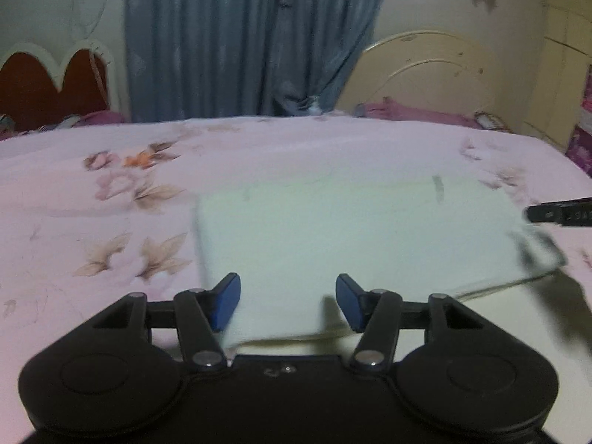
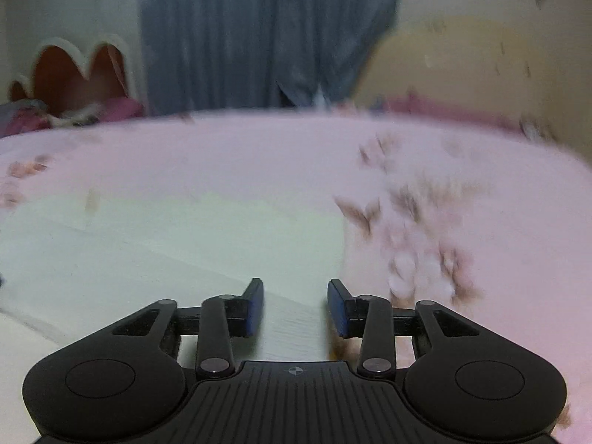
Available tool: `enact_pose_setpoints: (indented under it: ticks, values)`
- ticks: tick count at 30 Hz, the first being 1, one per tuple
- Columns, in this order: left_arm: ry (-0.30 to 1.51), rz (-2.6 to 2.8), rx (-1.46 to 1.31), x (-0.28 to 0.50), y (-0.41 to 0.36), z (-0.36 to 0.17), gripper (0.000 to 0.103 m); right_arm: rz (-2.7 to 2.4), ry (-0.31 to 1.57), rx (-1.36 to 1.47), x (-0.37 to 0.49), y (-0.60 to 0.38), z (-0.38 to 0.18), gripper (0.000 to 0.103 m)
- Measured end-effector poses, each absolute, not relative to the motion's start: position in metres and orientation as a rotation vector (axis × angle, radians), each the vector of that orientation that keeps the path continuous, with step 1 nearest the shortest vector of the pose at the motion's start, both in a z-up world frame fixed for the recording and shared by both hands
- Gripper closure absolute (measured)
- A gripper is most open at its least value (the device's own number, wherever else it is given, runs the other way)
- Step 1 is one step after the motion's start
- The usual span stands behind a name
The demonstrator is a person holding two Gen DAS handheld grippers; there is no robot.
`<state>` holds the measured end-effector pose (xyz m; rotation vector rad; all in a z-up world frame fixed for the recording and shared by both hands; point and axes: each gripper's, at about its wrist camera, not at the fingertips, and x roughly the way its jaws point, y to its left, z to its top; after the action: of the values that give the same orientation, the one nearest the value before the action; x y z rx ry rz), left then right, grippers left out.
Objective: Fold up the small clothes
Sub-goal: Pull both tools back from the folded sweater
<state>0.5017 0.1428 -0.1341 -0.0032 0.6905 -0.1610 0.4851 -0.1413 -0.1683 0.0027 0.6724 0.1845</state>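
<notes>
Two hand-held grippers, left (image 1: 288, 301) and right (image 2: 295, 307), gape empty above a pale folded cloth (image 1: 355, 229) on the pink floral bed (image 1: 111, 185), blue curtain (image 1: 240, 37) upper centre; no legible writing.

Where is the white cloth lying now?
The white cloth lies flat on the pink floral bedsheet, ahead of the left gripper in its view.

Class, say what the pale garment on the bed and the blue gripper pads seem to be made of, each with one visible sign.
Pale garment: probably soft woven or knit cloth, matte; it lies limp with a folded edge. Blur hides the weave.
Blue pads: likely rubber or soft plastic, dull finish with no glare; not certain.
</notes>
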Motion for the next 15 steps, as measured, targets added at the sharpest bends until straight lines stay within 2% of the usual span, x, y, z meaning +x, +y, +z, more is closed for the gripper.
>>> enact_pose_setpoints:
  ticks: [5, 8, 15]
  values:
    - [0.734, -0.177, 0.032, 0.502, 0.133, -0.148, 0.046, 0.263, 0.730, -0.095, 0.467, -0.105, -0.187, 0.065]
    - [0.750, -0.128, 0.055, 0.500, 0.148, -0.150, 0.046, 0.065, 0.752, -0.049, 0.466, -0.137, -0.203, 0.065]
    - [0.768, -0.121, 0.032, 0.491, 0.158, -0.143, 0.047, 0.023, 0.713, 0.063, 0.440, -0.146, -0.174, 0.065]
